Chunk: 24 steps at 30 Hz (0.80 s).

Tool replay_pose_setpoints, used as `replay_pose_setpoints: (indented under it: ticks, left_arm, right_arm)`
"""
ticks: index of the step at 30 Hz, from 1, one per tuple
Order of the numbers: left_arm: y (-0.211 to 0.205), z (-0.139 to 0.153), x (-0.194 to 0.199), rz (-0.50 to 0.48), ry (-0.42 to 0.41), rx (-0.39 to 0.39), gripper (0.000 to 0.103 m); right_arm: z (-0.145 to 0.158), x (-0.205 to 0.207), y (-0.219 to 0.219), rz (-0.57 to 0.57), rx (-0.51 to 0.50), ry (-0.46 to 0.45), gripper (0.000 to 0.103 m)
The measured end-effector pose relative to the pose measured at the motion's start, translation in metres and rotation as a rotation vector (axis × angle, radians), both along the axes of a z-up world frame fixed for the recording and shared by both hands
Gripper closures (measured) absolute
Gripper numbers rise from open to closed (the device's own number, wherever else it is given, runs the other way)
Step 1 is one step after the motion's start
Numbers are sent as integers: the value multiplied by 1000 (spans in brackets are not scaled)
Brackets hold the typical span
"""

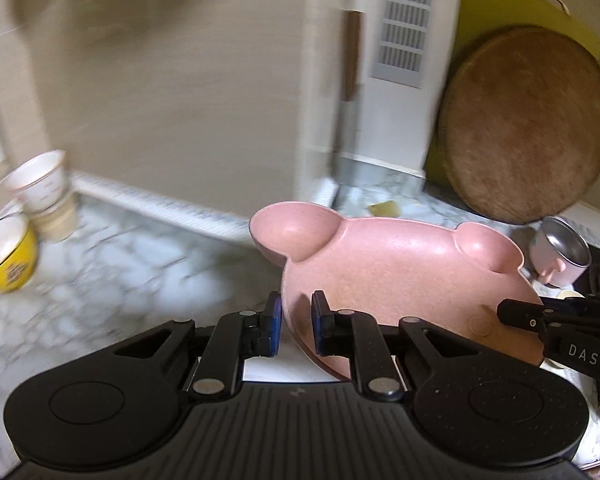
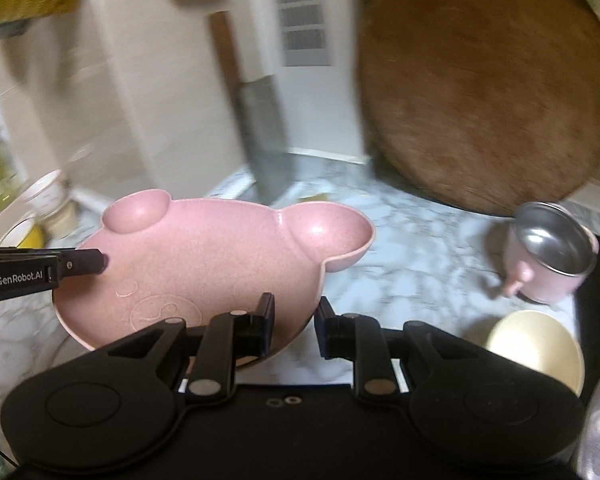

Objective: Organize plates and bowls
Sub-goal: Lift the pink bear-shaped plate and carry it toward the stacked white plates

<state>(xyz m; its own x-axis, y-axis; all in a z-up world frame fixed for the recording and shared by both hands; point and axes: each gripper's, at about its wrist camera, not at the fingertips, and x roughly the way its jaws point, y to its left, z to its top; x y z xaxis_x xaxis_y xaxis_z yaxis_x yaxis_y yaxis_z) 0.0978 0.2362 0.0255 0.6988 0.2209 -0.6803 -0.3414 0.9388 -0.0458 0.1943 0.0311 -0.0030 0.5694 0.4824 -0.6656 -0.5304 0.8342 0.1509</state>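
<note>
- The pink bear-shaped plate [image 1: 400, 276] is between the two grippers, over the marble desk [image 1: 112, 260], tilted; whether its lower edge touches the desk, I cannot tell
- The left gripper [image 1: 296, 328] has its fingers nearly closed around the plate's near left rim, one blue pad on each side of it
- The right gripper [image 2: 296, 328] is narrowly open around the rim at the plate's other side; one finger is over the inside of the plate, and the contact of the outer finger is not clear
- In my judgement the step in hand is to carry this plate with both grippers to the place where the dishes are collected
- At the left edge of the desk stand a yellow bowl [image 1: 8, 256] and a white cup [image 1: 44, 188]; at the right side there are a pink steel-lined cup [image 2: 548, 256] and a cream bowl [image 2: 536, 348], near the round wooden cutting board [image 2: 488, 92] that leans on the wall
- The next move, I think, needs both grippers to go together at the same height, because the plate is smooth and held only at its thin rim, so it can slip or turn
</note>
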Motion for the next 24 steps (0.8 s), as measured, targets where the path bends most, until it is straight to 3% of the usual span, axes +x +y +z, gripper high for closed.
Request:
replay_pose_setpoints:
  ticks: [12, 24]
  left_arm:
    - [43, -24, -79, 188, 36, -22, 88]
    - [68, -58, -104, 265, 73, -57, 88]
  right_arm:
    - [-16, -45, 65, 210, -44, -9, 80]
    - [-41, -61, 105, 304, -92, -4, 81]
